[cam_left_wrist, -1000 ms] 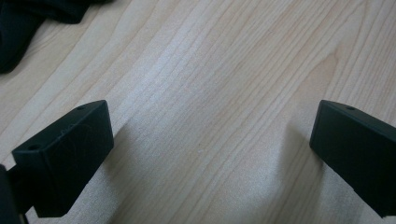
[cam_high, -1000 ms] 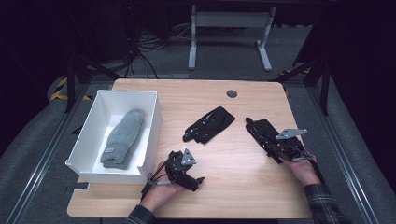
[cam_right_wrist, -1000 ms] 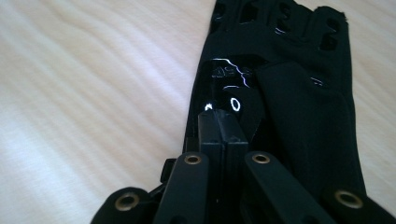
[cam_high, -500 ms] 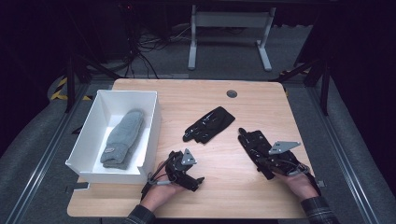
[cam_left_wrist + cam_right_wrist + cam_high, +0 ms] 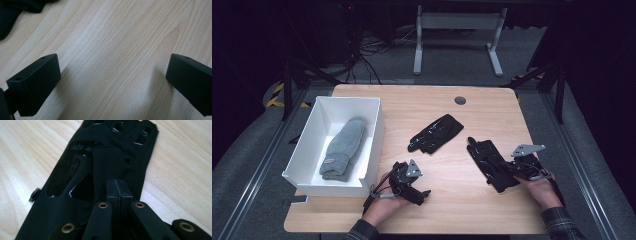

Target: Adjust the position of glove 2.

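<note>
One black glove (image 5: 490, 162) half beneath right hand-held gripper (image 5: 517, 176)

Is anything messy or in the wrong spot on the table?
Nothing is spilled or broken. One grey mitten lies in the white box, while two black gloves lie loose on the table: one in the middle, one pinched in the right gripper.

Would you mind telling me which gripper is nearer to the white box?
Left. The left gripper sits just off the white box, by its near right corner; the right gripper is across the table, shut on a black glove.
</note>
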